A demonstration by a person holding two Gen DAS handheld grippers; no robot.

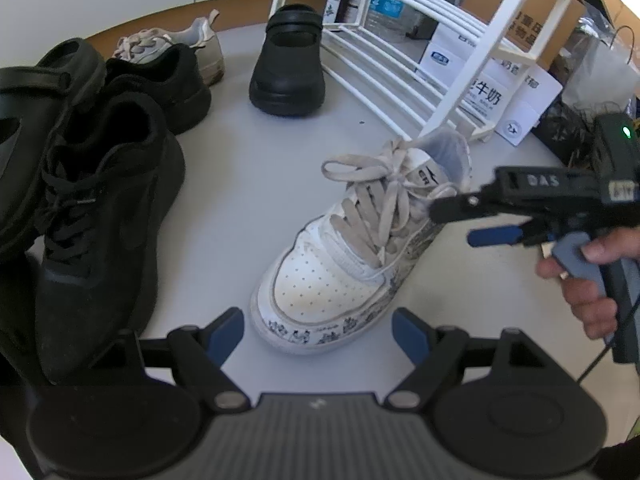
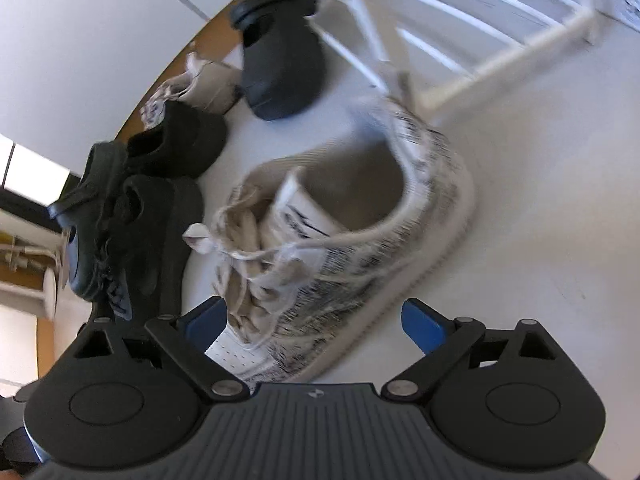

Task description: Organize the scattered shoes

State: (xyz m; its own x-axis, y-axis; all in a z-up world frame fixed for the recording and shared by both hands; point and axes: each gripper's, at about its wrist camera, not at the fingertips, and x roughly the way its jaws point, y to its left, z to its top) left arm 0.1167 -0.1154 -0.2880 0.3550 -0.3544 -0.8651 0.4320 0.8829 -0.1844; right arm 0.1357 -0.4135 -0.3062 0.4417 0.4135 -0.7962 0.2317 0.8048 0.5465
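White sneaker [image 1: 360,248] sits upright on the pale worktop [image 1: 248,184], and everything is placed off it: its heel is just in front of the foot of the white shoe rack [image 1: 404,60], its toe points back toward the left claw [image 1: 318,334], which hovers just short of that toe with jaws spread wide and nothing between them. Right claw [image 2: 314,322] is spread wide too, its blue pads [image 2: 420,326] on either side of the sneaker's forefoot, with no pad seen pressing; that view is blurred. From the left camera, the right claw reaches in beside the sneaker's laces, a hand [image 1: 588,280] on its trigger. Left of the sneaker lies a heap of black shoes [image 1: 100,200]; beyond it stands a black clog [image 1: 290,64], with a second pale sneaker [image 1: 176,48] farther left.
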